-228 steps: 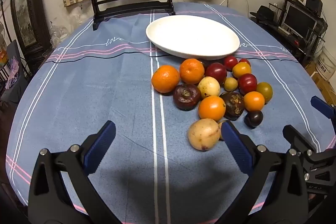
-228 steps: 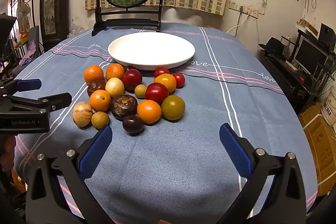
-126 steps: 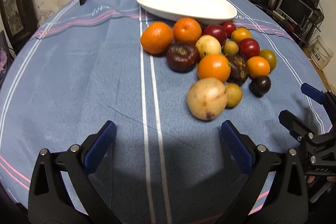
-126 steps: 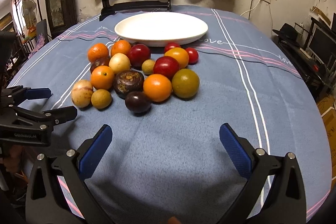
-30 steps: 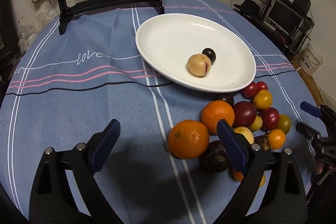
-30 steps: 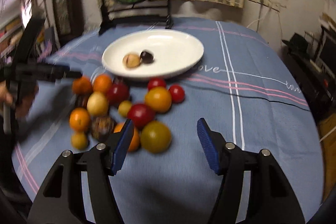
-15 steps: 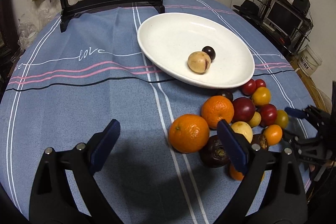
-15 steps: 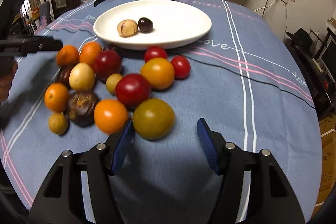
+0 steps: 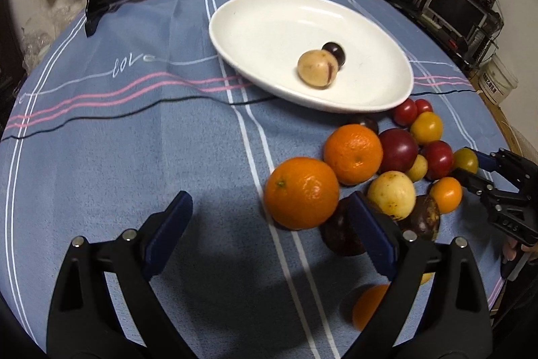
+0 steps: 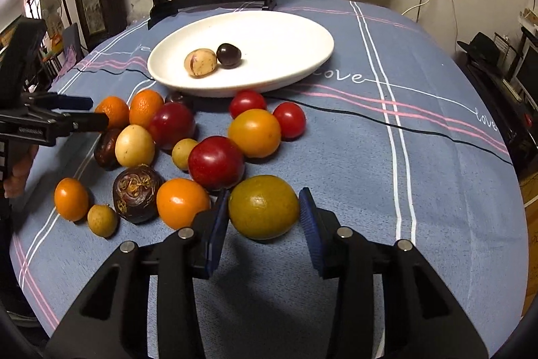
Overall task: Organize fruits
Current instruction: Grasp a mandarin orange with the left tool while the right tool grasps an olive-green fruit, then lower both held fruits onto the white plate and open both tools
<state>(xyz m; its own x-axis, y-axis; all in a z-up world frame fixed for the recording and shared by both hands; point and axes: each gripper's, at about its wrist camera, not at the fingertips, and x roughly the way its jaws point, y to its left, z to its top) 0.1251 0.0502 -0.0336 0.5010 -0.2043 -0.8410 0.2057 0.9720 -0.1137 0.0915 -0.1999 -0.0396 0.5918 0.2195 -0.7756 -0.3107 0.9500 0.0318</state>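
The right gripper (image 10: 264, 224) straddles an olive-green fruit (image 10: 264, 207), pads apart, nearest of the pile before the white plate (image 10: 302, 32). The left gripper (image 9: 269, 224) gapes wide near that plate, which holds 2 fruits.

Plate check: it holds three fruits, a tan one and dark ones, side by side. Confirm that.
Not three. The right wrist view shows only two on the white plate: the tan fruit and one dark fruit, side by side.

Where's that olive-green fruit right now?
In the right wrist view, the green fruit sits on the tablecloth between the right gripper's open fingers, beside an orange.
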